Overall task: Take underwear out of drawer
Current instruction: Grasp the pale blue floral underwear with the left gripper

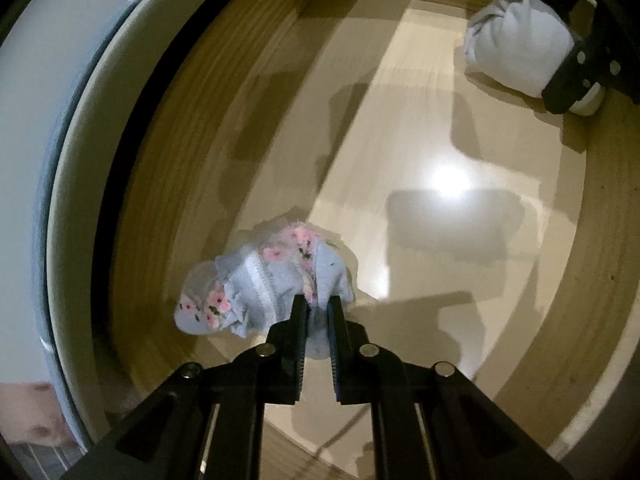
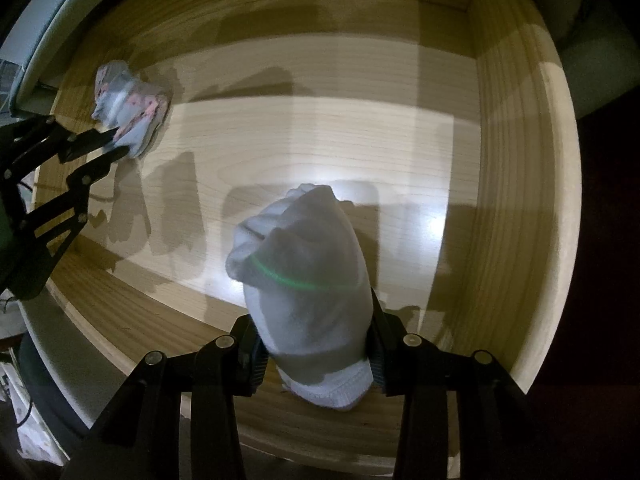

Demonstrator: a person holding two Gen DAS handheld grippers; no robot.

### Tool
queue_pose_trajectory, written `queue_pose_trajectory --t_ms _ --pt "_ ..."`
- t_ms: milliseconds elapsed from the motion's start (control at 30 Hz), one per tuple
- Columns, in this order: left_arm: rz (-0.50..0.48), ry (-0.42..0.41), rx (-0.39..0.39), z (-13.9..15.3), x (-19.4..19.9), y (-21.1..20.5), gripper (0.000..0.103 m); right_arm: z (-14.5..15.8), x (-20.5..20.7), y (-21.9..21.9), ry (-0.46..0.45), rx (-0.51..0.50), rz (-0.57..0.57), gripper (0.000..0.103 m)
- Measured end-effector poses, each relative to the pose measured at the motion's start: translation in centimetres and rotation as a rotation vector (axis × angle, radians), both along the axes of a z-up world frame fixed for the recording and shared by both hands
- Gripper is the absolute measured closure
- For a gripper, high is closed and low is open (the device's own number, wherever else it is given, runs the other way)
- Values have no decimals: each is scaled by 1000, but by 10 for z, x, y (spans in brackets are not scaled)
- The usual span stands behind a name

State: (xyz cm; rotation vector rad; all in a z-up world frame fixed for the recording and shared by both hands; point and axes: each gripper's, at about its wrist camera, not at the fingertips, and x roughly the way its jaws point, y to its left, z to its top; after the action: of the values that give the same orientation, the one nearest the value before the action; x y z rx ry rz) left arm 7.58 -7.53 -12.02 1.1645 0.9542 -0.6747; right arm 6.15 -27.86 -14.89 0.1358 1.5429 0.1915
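Note:
A pale blue underwear piece with pink flowers (image 1: 260,280) hangs bunched at the left side of the wooden drawer (image 1: 420,128), and my left gripper (image 1: 318,302) is shut on its edge. The right wrist view shows the same floral underwear (image 2: 128,100) pinched by the left gripper (image 2: 120,146) near the drawer's left wall. A rolled white underwear bundle (image 2: 308,280) sits between the fingers of my right gripper (image 2: 316,312), which is shut on it above the drawer floor. In the left wrist view that white bundle (image 1: 520,48) shows at the top right, clamped by the right gripper's black fingers (image 1: 576,72).
The drawer's wooden walls (image 2: 512,200) enclose a pale glossy floor (image 2: 320,140) with a bright light reflection. A white cabinet front (image 1: 80,160) curves along the left. Beyond the drawer's right wall it is dark.

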Motion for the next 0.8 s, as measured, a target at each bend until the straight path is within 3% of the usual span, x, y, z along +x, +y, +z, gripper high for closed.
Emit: queue_pose_trajectory --t_ms 333,667,800 --pt "148 154 -57 21 10 -3 93 0 2 -1 9 -10 3 66" --pt "433 363 -205 37 29 7 93 -1 2 0 9 -10 3 66" --pt "505 392 -222 33 29 24 93 -1 2 0 9 -11 4 66"
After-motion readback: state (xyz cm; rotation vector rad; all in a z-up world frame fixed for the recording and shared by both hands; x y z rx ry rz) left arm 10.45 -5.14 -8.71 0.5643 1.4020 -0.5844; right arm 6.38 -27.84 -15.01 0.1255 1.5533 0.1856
